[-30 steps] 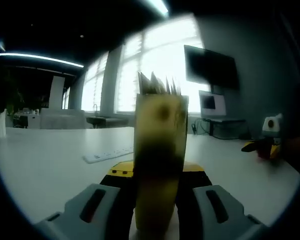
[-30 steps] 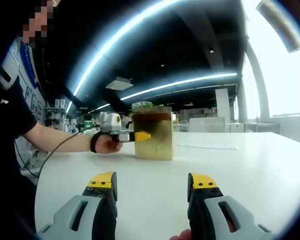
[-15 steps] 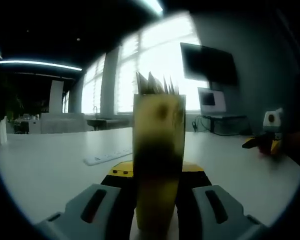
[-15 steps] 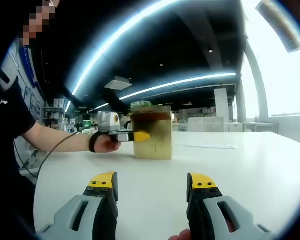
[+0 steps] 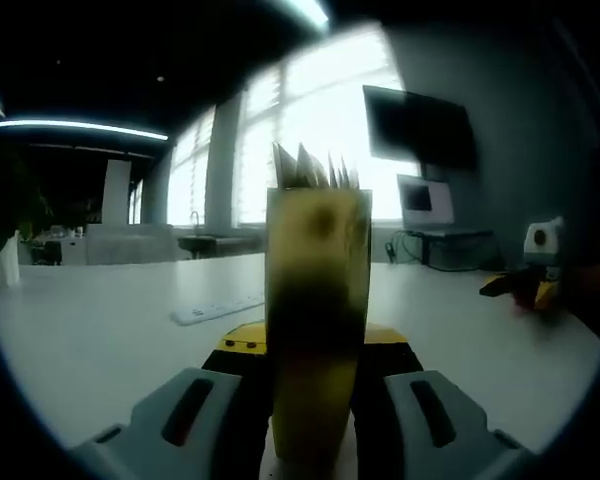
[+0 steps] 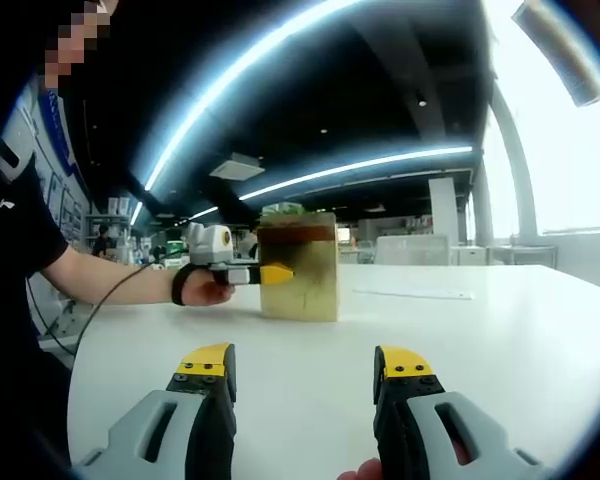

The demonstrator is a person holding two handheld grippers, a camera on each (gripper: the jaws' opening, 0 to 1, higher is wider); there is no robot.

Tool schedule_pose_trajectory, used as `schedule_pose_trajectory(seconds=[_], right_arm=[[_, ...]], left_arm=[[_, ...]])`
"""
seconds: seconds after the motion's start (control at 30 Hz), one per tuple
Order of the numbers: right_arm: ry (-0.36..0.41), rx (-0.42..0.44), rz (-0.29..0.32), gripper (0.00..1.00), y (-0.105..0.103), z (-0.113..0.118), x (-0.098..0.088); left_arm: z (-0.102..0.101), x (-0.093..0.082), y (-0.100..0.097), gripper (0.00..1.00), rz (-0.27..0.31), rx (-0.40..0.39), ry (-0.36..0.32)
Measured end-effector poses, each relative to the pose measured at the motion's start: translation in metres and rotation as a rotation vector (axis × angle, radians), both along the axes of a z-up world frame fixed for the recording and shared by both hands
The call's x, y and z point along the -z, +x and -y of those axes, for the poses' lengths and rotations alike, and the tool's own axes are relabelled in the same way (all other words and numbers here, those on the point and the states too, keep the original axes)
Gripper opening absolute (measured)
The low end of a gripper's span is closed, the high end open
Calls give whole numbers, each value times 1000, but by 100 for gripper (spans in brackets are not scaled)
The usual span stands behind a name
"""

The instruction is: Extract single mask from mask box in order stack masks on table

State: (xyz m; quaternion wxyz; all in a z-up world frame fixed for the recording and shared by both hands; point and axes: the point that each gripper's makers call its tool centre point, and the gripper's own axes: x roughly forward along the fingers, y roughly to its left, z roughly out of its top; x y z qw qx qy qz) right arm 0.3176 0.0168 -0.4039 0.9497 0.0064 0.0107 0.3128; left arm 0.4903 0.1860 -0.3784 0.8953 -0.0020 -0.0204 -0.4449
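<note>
An upright yellowish mask box (image 5: 315,330) stands on the white table (image 5: 90,350), with white masks (image 5: 313,168) poking out of its top. My left gripper (image 5: 315,340) is shut on the box, one jaw on each side. In the right gripper view the same box (image 6: 298,268) sits mid-table, and the left gripper (image 6: 242,272), held by a person's hand (image 6: 202,290), clamps it from the left. My right gripper (image 6: 305,365) is open near the table's front with nothing between its jaws. It also appears far off as the right gripper (image 5: 525,283).
A white power strip (image 5: 218,310) lies on the table behind the box, seen again as the power strip (image 6: 415,293). The person's arm and body fill the left of the right gripper view. A dark screen (image 5: 420,130) hangs on the far wall.
In the right gripper view the box and the left gripper holding it have shifted slightly to the left. My right gripper stays open and still.
</note>
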Motion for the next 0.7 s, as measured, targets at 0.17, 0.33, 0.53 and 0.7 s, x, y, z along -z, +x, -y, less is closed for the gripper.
schedule_pose_trajectory(seconds=[0.17,0.33,0.53,0.7], right_arm=[[-1,-2,1,51,0,1,0],[-6,1,2,51,0,1,1],[-7,4,2,51,0,0,0],[-9,5,1,51,1,1,1]], left_arm=[[-2,0,-10,20,2,-5,1],[-5,0,-17,20,2,2,1],[-9,0,-24,20,0,4,-3],[-9,0,-37,20,0,15,-7]])
